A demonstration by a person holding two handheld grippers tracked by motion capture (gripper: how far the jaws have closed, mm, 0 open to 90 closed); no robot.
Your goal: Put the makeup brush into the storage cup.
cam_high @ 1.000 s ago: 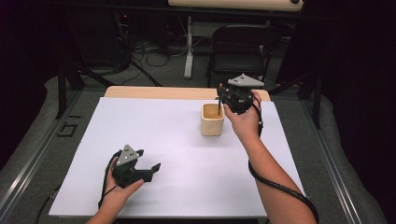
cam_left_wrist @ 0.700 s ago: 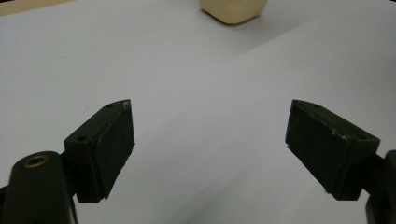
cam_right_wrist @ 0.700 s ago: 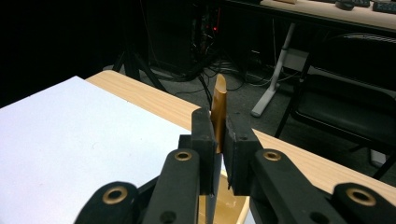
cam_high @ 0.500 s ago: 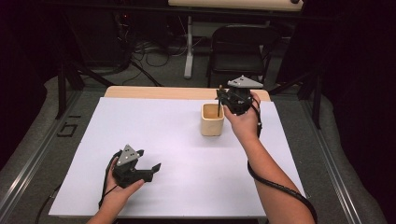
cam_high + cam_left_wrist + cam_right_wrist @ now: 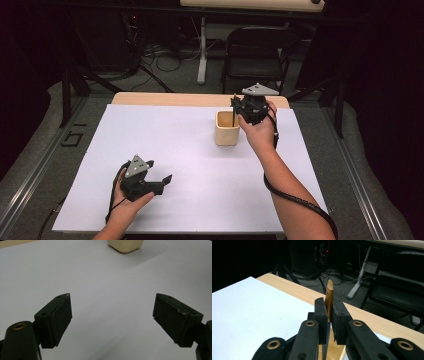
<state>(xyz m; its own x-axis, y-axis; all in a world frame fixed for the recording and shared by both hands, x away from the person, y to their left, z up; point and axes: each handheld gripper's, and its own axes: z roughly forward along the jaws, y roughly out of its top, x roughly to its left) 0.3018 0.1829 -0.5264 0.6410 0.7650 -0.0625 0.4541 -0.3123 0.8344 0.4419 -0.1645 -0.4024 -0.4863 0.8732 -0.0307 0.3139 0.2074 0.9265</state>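
A beige square cup (image 5: 227, 131) stands on the white sheet (image 5: 190, 150) right of the middle; the left gripper view shows this cup (image 5: 125, 245) at its top edge. My right gripper (image 5: 236, 104) hovers over the cup's right rim, shut on a thin wooden stick (image 5: 233, 119) that hangs into the cup. In the right gripper view the stick (image 5: 329, 291) stands upright between the pads of my right gripper (image 5: 329, 305), its rounded tip above them, the cup (image 5: 335, 352) below. My left gripper (image 5: 161, 173) rests near the front left, open; in its own view my left gripper (image 5: 112, 312) holds nothing.
The white sheet covers most of a wooden table (image 5: 170, 98), whose bare far edge shows behind the cup. A black chair (image 5: 257, 55), a table leg (image 5: 202, 50) and cables stand on the floor beyond it.
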